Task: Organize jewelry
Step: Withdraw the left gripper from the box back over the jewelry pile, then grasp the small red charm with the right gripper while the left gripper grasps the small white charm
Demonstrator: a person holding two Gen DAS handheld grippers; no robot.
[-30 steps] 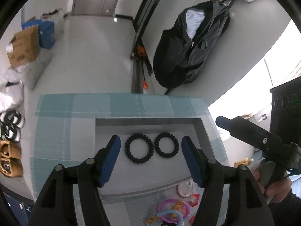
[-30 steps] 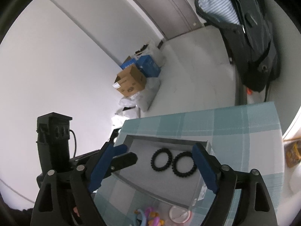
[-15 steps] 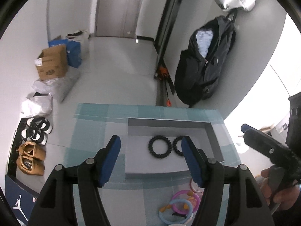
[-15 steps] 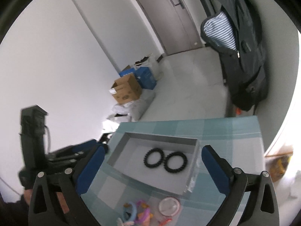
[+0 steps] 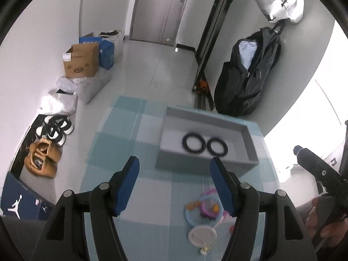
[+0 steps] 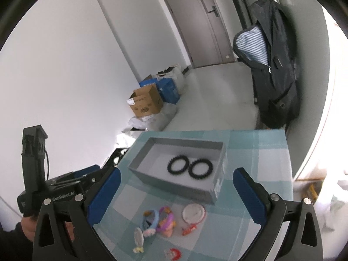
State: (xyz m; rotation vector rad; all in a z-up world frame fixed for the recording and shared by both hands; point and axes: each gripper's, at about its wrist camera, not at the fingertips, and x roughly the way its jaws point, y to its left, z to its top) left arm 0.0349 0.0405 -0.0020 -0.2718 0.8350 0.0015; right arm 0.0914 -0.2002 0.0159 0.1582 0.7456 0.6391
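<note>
Right wrist view: between picks

2 black rings [image 6: 189, 167] lie in the grey tray [image 6: 174, 186]; colourful bracelets [image 6: 157, 217] wait on the checked cloth [image 6: 256, 150]. Left gripper [image 5: 175, 175] and right gripper [image 6: 176, 187] both gape, empty. Next, likely descend onto a bracelet.

Background — cardboard box [image 5: 81, 61] on floor by left wall, blue box [image 5: 106, 53] just beside it. White plastic bags [image 5: 63, 102] nearer. Tan shoes [image 5: 42, 158] and black-and-white sandals [image 5: 55, 128] along wall. Dark jacket [image 5: 248, 76] hanging at right — white bag [image 5: 280, 0] above. Grey door [image 6: 204, 21] shut.
</note>
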